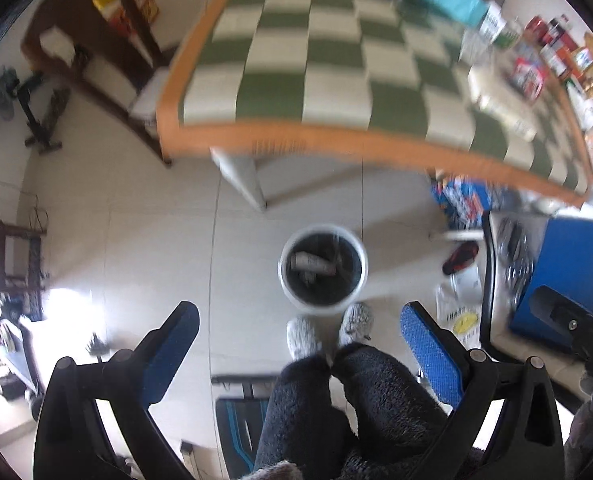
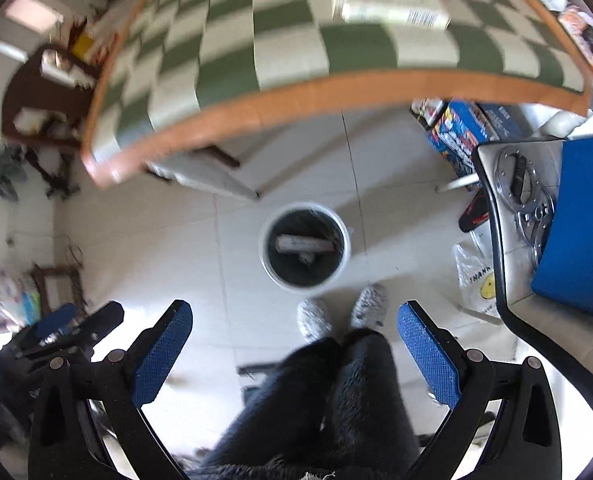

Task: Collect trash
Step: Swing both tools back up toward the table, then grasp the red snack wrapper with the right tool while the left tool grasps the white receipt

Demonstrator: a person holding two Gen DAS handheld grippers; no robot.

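White plastic forms the round trash bin (image 1: 323, 270) standing on the tiled floor (image 1: 136, 220), just ahead of the person's slippered feet (image 1: 328, 330) and in front of the checked surface (image 1: 296, 60). Its inside is lined dark, and a pale rolled wrapper or tube (image 2: 304, 245) lies across the bottom with some smaller scraps beside it; blur hides what they are. That piece looks light and probably soft enough to crush, so a gentle pinch across its middle should hold it.

On the surface, a flat white packet or carton (image 2: 388, 4) with a printed barcode lies near the edge, well apart from the bin. If that is trash, it seems stiff, light and thin, so I would take it by one long edge rather than press down on its face.

Both the left gripper (image 1: 300, 344) and the right gripper (image 2: 296, 344) hang above the person's legs, their blue-padded jaws spread wide with nothing between them.
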